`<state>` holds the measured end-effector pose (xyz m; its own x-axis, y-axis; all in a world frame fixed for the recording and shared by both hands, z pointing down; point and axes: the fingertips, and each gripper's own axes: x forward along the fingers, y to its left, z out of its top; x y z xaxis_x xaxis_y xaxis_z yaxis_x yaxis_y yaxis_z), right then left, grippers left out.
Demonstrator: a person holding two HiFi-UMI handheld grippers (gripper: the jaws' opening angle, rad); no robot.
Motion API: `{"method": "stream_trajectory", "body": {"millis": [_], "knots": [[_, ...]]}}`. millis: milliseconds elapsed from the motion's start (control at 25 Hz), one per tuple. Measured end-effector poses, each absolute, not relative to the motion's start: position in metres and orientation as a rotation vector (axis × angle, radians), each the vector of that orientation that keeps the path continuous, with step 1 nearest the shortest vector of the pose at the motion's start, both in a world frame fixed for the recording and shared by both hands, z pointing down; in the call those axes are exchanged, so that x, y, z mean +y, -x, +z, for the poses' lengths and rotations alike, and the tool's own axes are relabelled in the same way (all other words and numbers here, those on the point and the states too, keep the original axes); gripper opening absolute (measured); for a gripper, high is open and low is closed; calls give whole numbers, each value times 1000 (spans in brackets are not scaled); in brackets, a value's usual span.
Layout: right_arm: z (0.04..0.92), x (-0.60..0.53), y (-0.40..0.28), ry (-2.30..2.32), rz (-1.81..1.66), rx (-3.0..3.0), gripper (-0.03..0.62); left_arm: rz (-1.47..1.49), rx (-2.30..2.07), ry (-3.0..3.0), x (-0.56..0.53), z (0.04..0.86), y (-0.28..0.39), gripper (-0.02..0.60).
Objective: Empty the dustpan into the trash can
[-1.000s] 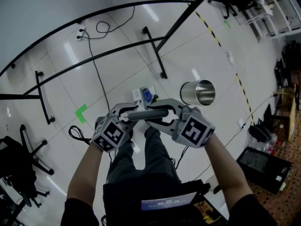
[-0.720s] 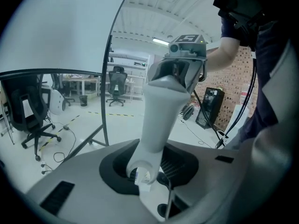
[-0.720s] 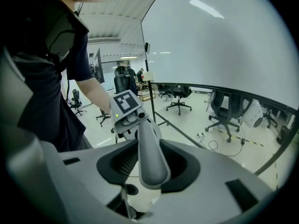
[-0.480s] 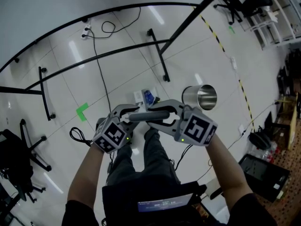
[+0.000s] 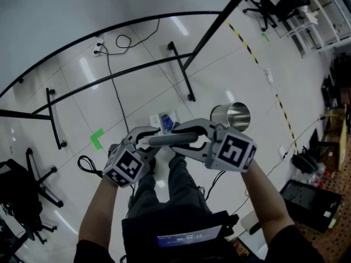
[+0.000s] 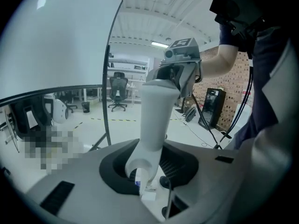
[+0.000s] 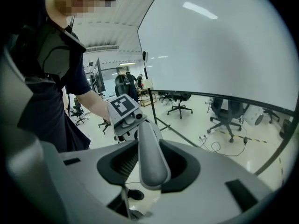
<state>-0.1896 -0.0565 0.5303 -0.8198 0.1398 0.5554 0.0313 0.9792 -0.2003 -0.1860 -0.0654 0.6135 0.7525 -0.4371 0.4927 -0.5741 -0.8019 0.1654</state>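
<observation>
Gripping: left gripper (image 5: 143, 142) and right gripper (image 5: 193, 137) are both clamped on the dustpan handle (image 5: 170, 139).
Advice: carry it level to the trash can (image 5: 230, 115), far right, then tip.

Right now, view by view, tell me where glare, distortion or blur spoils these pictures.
Head view: ceiling lights streak the glossy white tiled floor, and the wide lens bows the black metal bars. Left gripper view: fisheye with dark corners; the grey plastic handle looms close. Right gripper view: same fisheye, same dark corners.
</observation>
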Motion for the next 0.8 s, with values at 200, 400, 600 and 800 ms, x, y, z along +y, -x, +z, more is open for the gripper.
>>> {"method": "stream_trajectory", "body": {"millis": [200,400,600,800], "knots": [[504,-48,192,133,219,-2545,150,661,-799,-2690,-59,586,191,101],[487,-39,195,144,206,-2570,150,697,-805,-2706,-50,573,193,97],[471,-40,201,146,173,-2592,151,685,-846,-2698,-53,554,199,97],[455,-36,203,171,156,-2597,151,725,-869,-2707,-50,538,204,97]]}}
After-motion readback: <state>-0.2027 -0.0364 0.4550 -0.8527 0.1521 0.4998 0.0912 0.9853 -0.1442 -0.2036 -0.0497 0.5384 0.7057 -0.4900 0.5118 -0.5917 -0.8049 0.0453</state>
